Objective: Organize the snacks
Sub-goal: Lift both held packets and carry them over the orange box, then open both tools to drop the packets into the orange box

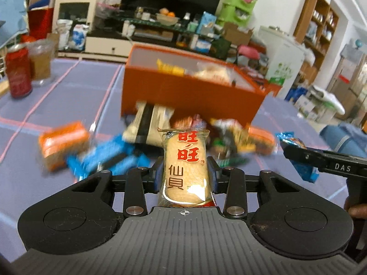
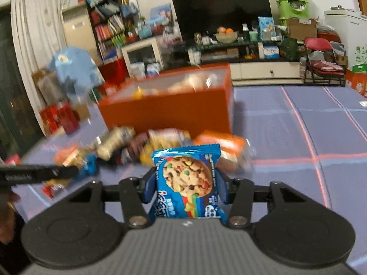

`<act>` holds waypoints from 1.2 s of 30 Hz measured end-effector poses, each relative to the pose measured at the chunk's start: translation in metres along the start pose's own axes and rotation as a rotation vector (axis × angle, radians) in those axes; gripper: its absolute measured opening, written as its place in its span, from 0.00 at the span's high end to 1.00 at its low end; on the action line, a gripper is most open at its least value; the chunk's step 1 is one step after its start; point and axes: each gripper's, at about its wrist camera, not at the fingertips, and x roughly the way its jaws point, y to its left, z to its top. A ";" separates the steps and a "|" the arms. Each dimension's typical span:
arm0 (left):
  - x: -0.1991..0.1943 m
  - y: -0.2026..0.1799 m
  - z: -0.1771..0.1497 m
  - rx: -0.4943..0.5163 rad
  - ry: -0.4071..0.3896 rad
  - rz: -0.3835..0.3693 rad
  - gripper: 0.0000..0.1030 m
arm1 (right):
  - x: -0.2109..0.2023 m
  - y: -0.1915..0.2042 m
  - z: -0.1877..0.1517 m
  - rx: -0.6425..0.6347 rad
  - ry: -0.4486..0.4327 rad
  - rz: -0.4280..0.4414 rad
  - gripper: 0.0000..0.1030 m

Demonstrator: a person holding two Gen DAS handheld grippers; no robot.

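My left gripper (image 1: pixel 185 171) is shut on a clear rice cracker packet (image 1: pixel 185 167) with red characters, held above the table. My right gripper (image 2: pixel 184 181) is shut on a blue cookie packet (image 2: pixel 187 181); it also shows at the right of the left wrist view (image 1: pixel 298 158). An orange box (image 1: pixel 190 94) with some snacks inside stands behind a blurred pile of loose snacks (image 1: pixel 103 146). In the right wrist view the box (image 2: pixel 169 112) and the pile (image 2: pixel 142 146) lie ahead of the gripper, with the left gripper (image 2: pixel 41 174) at the left.
A red can (image 1: pixel 18 71) and a glass of drink (image 1: pixel 42 61) stand at the table's far left. The purple tablecloth (image 2: pixel 298 142) has pink lines. A TV stand and shelves lie beyond the table.
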 end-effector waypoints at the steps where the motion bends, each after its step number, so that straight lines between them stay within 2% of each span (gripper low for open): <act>1: 0.004 -0.001 0.014 0.004 -0.008 -0.006 1.00 | 0.003 0.002 0.012 -0.004 -0.017 0.012 0.50; 5: 0.017 -0.001 0.066 0.010 -0.075 -0.031 1.00 | 0.025 0.010 0.064 -0.049 -0.091 0.029 0.50; 8: 0.036 0.002 0.105 -0.005 -0.118 -0.043 1.00 | 0.060 0.013 0.100 -0.068 -0.131 0.029 0.50; 12: 0.077 0.017 0.146 -0.058 -0.137 -0.068 1.00 | 0.115 0.005 0.131 -0.069 -0.147 0.001 0.50; 18: 0.144 0.044 0.172 -0.080 -0.074 -0.010 1.00 | 0.176 -0.021 0.138 -0.019 -0.075 -0.028 0.50; 23: 0.170 0.061 0.171 -0.084 -0.049 0.040 0.99 | 0.201 -0.031 0.132 0.014 -0.047 -0.022 0.49; 25: 0.175 0.067 0.168 -0.086 -0.041 0.050 0.97 | 0.206 -0.029 0.130 -0.006 -0.031 -0.030 0.43; 28: 0.175 0.068 0.167 -0.081 -0.045 0.041 0.87 | 0.207 -0.029 0.129 -0.006 -0.030 -0.026 0.33; 30: 0.168 0.066 0.170 -0.085 -0.053 0.049 0.58 | 0.200 -0.027 0.131 0.014 -0.047 -0.011 0.16; 31: 0.163 0.066 0.172 -0.086 -0.072 0.054 0.51 | 0.193 -0.023 0.133 0.012 -0.075 -0.020 0.00; 32: 0.154 0.063 0.172 -0.082 -0.103 0.059 0.44 | 0.186 -0.021 0.135 0.005 -0.099 -0.025 0.01; 36: 0.118 0.052 0.171 -0.068 -0.176 0.041 0.40 | 0.151 -0.008 0.145 -0.010 -0.146 -0.009 0.01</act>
